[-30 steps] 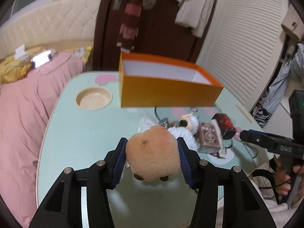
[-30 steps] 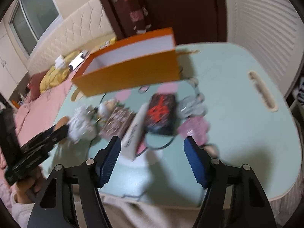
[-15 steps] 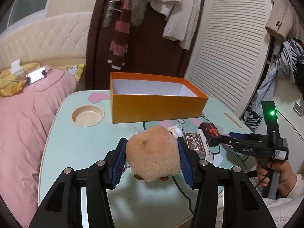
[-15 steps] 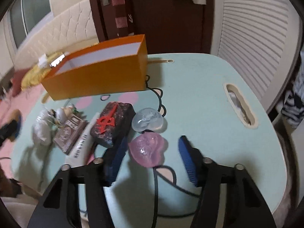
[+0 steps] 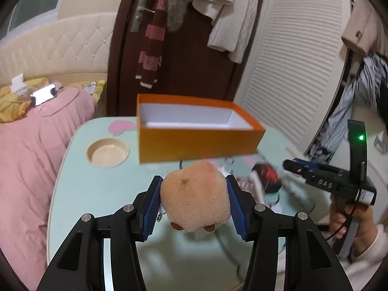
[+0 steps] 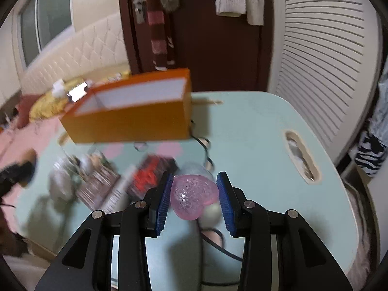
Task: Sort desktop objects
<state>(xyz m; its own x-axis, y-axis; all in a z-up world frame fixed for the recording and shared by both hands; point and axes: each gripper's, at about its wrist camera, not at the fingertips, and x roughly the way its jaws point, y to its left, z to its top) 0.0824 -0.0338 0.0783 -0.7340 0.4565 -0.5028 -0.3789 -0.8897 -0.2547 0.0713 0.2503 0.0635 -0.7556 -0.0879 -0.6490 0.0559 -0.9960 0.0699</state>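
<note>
My left gripper (image 5: 194, 189) is shut on a tan plush toy (image 5: 194, 206), held above the pale green table (image 5: 80, 189) in front of the open orange box (image 5: 198, 143). The box's white inside looks empty. In the right wrist view my right gripper (image 6: 195, 186) is shut on a pink see-through heart (image 6: 191, 198), lifted a little off the table. A clear heart (image 6: 194, 167) lies just behind it. The right gripper (image 5: 325, 181) also shows at the right of the left wrist view, held by a hand. The orange box (image 6: 131, 123) is far left in the right wrist view.
A blurred pile lies left of the right gripper: a black and red case (image 6: 152, 172), a white tube (image 6: 116, 194), a patterned card box (image 6: 97, 181) and a white furry thing (image 6: 59, 179). A round cup recess (image 5: 108, 151) and a handle slot (image 6: 300, 160) cut the tabletop. A pink bed (image 5: 26, 160) lies on the left.
The right gripper has closed on the pink heart and raised it off the table. The left gripper still holds the plush toy, and its view has shifted a little.
</note>
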